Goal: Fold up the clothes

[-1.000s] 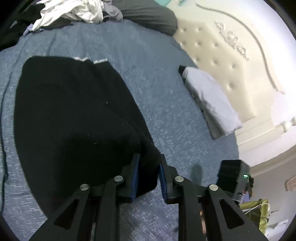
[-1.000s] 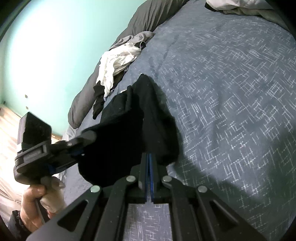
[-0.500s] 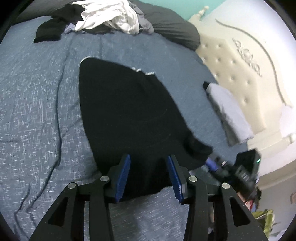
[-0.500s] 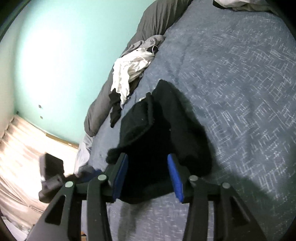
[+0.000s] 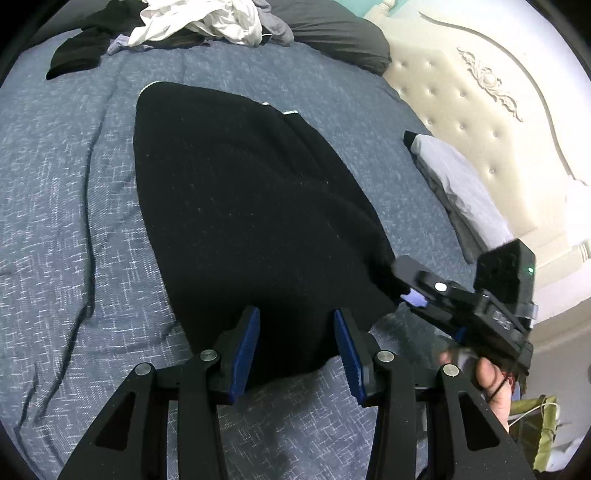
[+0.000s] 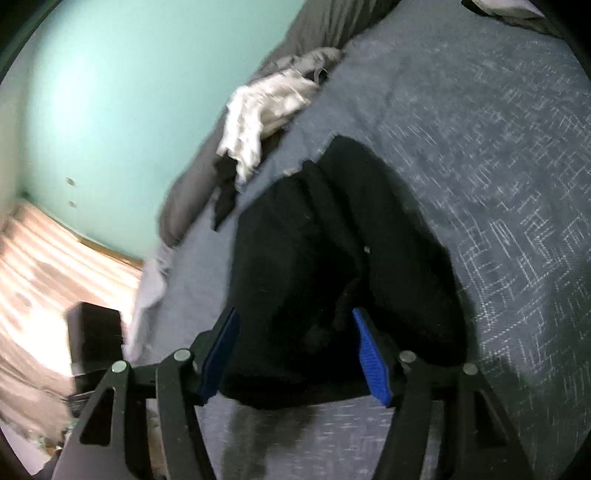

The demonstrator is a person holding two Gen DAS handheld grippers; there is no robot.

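Black garment [image 5: 236,206] lies flat on the blue-grey bedspread [image 5: 66,206], long axis running away from both cameras, near edge just under the fingertips. Left gripper [image 5: 295,347] spread wide, blue pads apart, nothing between them; it sits over the garment's near hem. Right gripper [image 6: 295,354] also spread, pads apart and holding nothing, over the same near edge. In the left wrist view the right gripper comes in from the right side, its tip at the garment's near right corner; contact there is blurred, can't tell if it touches the cloth. A hand [image 5: 487,376] on its handle is partly hidden by the tool body. Right wrist view is motion-blurred: the garment's folds are hard to read, just a raised ridge down the middle. Pile of white and dark clothes [image 5: 192,22] at the far end of the bed, cut off by the frame edge. Folded light-grey stack [image 5: 458,188] beside the cream tufted headboard [image 5: 480,110]. Dark box [image 6: 94,339] at lower left of the right view, unidentifiable.
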